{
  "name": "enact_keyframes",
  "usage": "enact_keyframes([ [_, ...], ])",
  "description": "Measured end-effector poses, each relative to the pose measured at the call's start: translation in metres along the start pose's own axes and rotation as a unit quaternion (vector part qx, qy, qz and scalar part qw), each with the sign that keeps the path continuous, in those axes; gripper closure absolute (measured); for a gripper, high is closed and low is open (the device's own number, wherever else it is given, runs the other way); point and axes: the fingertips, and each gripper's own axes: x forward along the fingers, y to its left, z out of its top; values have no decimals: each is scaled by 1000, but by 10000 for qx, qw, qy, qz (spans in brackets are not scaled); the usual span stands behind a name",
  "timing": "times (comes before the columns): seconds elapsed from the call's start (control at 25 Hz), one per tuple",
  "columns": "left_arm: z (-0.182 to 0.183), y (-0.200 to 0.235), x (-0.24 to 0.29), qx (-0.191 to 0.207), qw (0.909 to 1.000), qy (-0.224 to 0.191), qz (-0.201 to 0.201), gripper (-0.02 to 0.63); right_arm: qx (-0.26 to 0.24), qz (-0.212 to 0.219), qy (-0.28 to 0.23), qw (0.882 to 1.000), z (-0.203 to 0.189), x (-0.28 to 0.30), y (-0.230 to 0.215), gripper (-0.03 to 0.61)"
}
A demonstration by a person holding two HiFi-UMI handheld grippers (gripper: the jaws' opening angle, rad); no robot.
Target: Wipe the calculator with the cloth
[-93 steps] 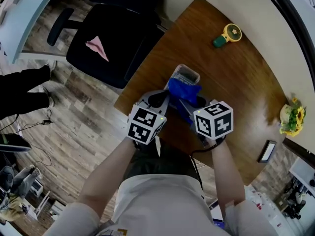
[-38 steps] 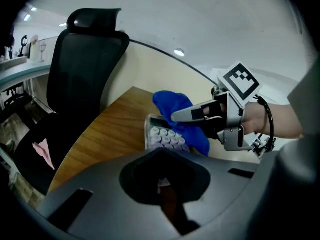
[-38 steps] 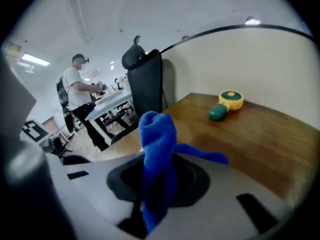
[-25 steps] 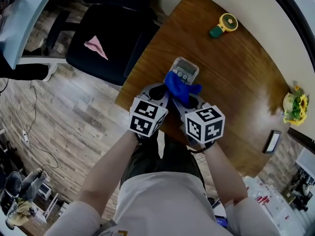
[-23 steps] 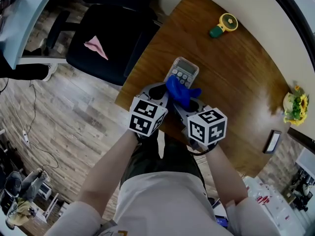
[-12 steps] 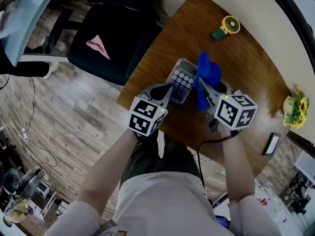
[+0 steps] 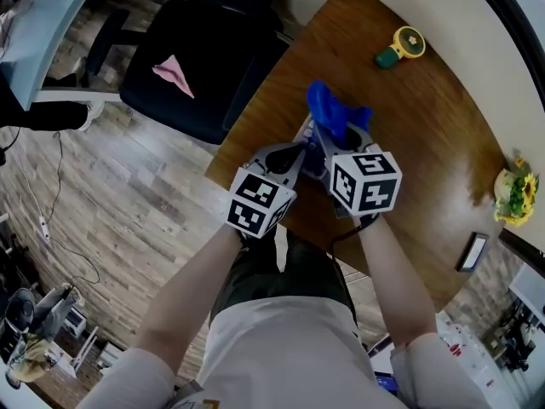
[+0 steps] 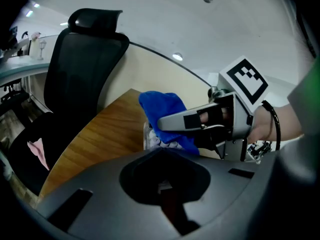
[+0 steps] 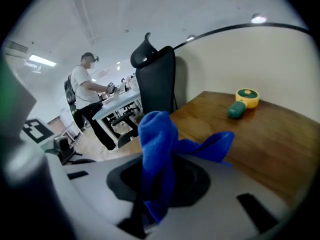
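Observation:
The calculator (image 7: 307, 135) lies near the left edge of the wooden table (image 7: 426, 135), mostly hidden under cloth and gripper. My right gripper (image 7: 338, 136) is shut on the blue cloth (image 7: 332, 112), which bunches over the calculator's far part. In the right gripper view the cloth (image 9: 159, 134) rises out of the right gripper (image 9: 157, 176). My left gripper (image 7: 289, 154) meets the calculator's near edge and appears shut on it. In the left gripper view a sliver of calculator (image 8: 152, 141) shows under the cloth (image 8: 162, 109), just beyond the left gripper (image 8: 162, 156), with the right gripper (image 8: 170, 121) across it.
A green and yellow hand fan (image 7: 398, 49) lies at the table's far side. A flower pot (image 7: 511, 198) and a small dark frame (image 7: 468, 252) sit at the right. A black office chair (image 7: 196, 66) with a pink paper (image 7: 173, 71) stands left. A person (image 9: 82, 91) stands far off.
The right gripper with the cloth swung off to the calculator's right, then came back over its far end. The left gripper stayed at the near edge.

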Motion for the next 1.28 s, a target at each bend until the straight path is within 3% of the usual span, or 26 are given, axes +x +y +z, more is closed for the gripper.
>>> enact_keyframes([
  [0.32, 1, 1, -1, -87, 9999, -84, -26, 613, 926, 992, 497, 9895, -46, -30, 39, 499],
  [0.44, 2, 4, -2, -152, 9997, -186, 9, 613, 965, 1345, 897, 9821, -62, -41, 44, 497],
  [0.52, 2, 5, -2, -66, 9998, -174, 54, 612, 814, 1481, 1056, 9800, -58, -46, 41, 497],
  [0.64, 3, 6, -2, -70, 9999, -147, 52, 612, 462, 1499, 818, 9842, -25, -47, 27, 499],
  [0.8, 1, 4, 0, -16, 10000, -83, 34, 612, -396, 1664, 705, 9827, 21, -28, 28, 499],
  [0.96, 3, 3, -1, 248, 9996, -110, 104, 612, -1116, 1952, 1201, 9670, 30, 6, 58, 497],
  [1.16, 1, 2, -2, 480, 9986, -144, 178, 612, -1754, 2165, 2154, 9359, -10, 36, 78, 501],
  [1.28, 2, 3, -2, 484, 9984, -115, 258, 612, -1903, 2160, 2339, 9287, -13, 40, 72, 503],
])
